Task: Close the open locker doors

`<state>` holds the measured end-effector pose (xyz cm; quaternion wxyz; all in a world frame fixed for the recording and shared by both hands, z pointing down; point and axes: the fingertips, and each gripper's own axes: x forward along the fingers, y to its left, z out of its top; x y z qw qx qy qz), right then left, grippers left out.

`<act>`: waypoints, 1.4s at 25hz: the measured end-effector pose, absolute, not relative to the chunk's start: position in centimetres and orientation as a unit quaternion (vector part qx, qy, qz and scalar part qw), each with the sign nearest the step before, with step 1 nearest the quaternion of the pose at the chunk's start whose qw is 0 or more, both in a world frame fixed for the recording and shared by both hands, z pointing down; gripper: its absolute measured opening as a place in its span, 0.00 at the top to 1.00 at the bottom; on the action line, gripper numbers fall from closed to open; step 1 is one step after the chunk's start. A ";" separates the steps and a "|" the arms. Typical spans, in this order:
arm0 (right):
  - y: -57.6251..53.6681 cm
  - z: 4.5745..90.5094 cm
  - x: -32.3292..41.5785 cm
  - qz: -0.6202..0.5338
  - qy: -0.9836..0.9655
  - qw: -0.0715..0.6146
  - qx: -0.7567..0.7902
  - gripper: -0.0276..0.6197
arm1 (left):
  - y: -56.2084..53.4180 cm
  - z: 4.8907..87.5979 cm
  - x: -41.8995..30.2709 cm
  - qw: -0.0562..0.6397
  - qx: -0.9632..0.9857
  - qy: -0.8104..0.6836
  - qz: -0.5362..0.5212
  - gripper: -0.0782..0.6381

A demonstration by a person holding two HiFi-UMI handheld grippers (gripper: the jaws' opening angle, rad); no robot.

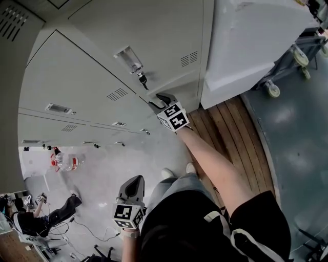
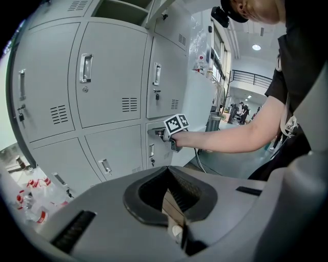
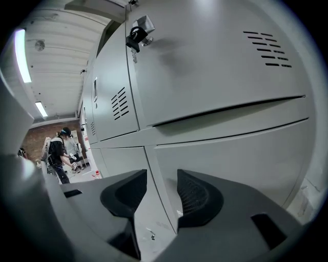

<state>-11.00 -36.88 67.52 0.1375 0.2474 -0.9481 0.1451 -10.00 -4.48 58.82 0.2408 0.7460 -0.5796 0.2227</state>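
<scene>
A bank of grey lockers fills the head view from above. My right gripper is stretched out to a low door at the bank's right end, its jaws apart and nothing pressed between the pads. In the right gripper view, the jaws straddle the vertical seam between two lower doors, close to the metal. A key hangs in a lock above. My left gripper hangs low by my hip, shut and empty. From there a top compartment looks open.
Red-capped plastic bottles lie on the floor at the lockers' foot. A wooden platform runs to the right, beside a white panel and a wheeled cart. A seated person is at the lower left.
</scene>
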 end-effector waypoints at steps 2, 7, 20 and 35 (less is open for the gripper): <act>-37.1 67.6 -11.1 0.145 -0.948 0.139 0.245 0.66 | -4.7 58.8 -10.0 0.240 0.745 -0.580 0.223 0.87; -37.0 67.9 -10.9 0.143 -0.949 0.149 0.237 0.63 | -5.5 58.6 -9.7 0.235 0.750 -0.577 0.220 0.87; -32.7 63.9 -6.0 0.146 -0.949 0.118 0.253 0.66 | -6.3 57.2 -8.5 0.201 0.773 -0.567 0.204 0.87; -24.5 53.0 2.3 0.115 -0.946 0.070 0.293 0.77 | -9.8 49.8 -8.2 0.086 0.784 -0.592 0.166 0.86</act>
